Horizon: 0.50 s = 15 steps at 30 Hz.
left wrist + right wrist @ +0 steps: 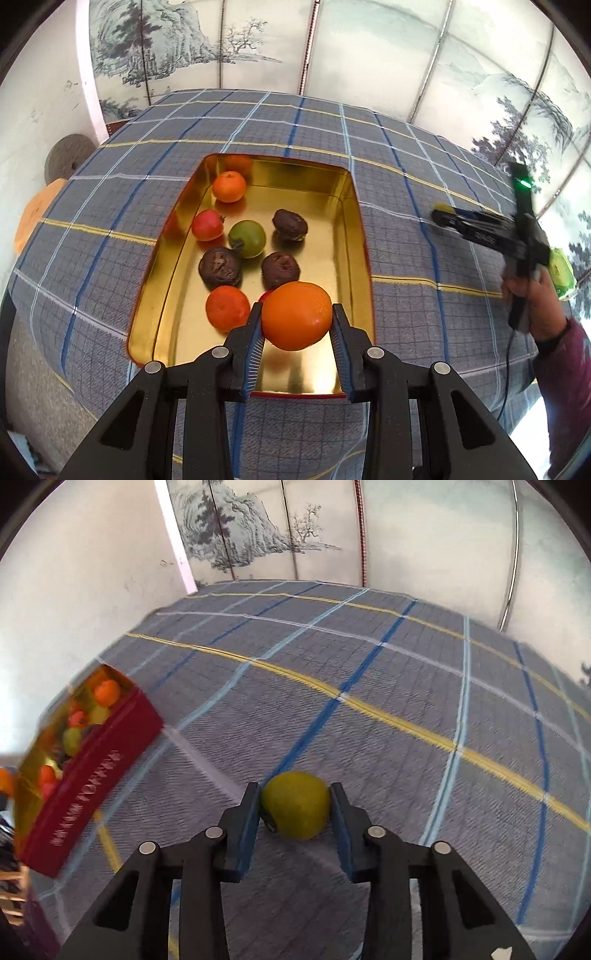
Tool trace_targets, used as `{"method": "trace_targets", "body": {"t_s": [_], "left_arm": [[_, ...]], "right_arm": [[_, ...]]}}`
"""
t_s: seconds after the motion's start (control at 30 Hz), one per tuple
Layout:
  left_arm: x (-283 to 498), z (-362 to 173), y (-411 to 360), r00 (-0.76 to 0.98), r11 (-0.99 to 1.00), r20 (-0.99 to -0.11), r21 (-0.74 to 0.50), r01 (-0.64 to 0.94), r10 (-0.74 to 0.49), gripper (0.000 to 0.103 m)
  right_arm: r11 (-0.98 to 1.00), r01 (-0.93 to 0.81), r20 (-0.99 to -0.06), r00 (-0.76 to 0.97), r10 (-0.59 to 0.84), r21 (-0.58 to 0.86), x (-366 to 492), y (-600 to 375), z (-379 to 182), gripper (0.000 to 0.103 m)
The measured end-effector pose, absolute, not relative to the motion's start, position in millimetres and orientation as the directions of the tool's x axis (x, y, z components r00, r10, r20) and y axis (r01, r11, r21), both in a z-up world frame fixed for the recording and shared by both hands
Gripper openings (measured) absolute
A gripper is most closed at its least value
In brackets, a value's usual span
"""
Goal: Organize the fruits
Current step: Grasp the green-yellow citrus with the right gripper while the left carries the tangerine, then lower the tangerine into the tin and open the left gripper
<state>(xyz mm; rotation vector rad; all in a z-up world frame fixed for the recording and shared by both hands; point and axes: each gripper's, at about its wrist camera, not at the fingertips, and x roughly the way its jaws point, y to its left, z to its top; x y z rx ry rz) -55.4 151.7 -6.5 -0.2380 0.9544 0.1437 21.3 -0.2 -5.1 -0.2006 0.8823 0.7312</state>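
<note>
L hand-held gripper [297, 319] grips orange [296, 315]; R [293, 805] grips lemon [295, 804].

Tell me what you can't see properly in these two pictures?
- Left wrist view: a red fruit in the gold tin, mostly hidden behind the orange in the left gripper.
- Left wrist view: the right gripper is motion-blurred, so its fruit is unclear.
- Right wrist view: the tin's fruits and side lettering are blurred, unreadable.

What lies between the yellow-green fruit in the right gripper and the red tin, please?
Only bare plaid cloth, seen in the right wrist view, separates the yellow-green fruit from the red tin.
</note>
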Motion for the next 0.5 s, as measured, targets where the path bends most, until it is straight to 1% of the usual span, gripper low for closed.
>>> {"method": "trace_targets", "body": {"t_s": [0.1, 0.2, 0.5], "left_arm": [[-56.4, -11.0, 156.4, 0.569, 0.961, -0.822, -0.137, -0.239, 0.024, 0.035], [-56.8, -13.7, 157.5, 0.569, 0.962, -0.822, -0.133, -0.239, 0.027, 0.035], [-54.8, -22.2, 152.8, 0.574, 0.973, -0.819, -0.120, -0.197, 0.015, 0.036]], "right_arm": [[0.740, -0.656, -0.730, 0.432, 0.529, 0.148, -6.8, -10.2, 3.1, 0.034], [0.749, -0.647, -0.716, 0.453, 0.532, 0.147, -29.7, -18.7, 4.3, 0.034], [0.782, -0.597, -0.724, 0.458, 0.516, 0.179, -42.1, -35.2, -9.1, 0.034]]}}
